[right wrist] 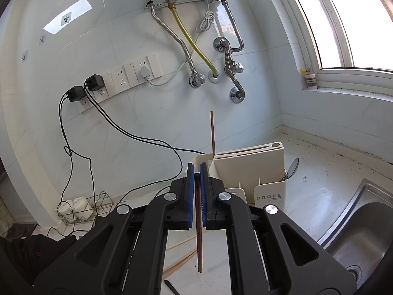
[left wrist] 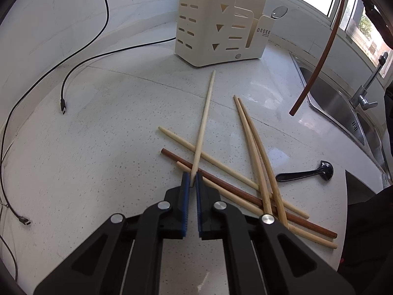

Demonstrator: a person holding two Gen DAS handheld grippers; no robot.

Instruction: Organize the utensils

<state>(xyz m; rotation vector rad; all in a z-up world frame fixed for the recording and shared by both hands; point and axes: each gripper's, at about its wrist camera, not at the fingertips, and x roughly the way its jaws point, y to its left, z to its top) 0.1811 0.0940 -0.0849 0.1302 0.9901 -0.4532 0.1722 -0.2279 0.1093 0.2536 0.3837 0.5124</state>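
My left gripper (left wrist: 192, 180) is shut on the near end of a pale chopstick (left wrist: 205, 120) that points toward the cream utensil holder (left wrist: 216, 24). Under it several tan chopsticks (left wrist: 258, 147) and a dark brown one (left wrist: 233, 189) lie crossed on the white counter. A black spoon (left wrist: 307, 173) lies to the right. My right gripper (right wrist: 197, 172) is shut on a dark brown chopstick (right wrist: 199, 241), held upright in the air in front of the holder (right wrist: 248, 169). That chopstick also hangs in the left wrist view (left wrist: 319, 59).
Black cables (left wrist: 73, 73) with loose plugs lie on the counter's left. A steel sink (left wrist: 343, 108) with a tap sits at the right edge. A metal spoon (right wrist: 292, 168) stands in the holder. Wall sockets and pipes are behind.
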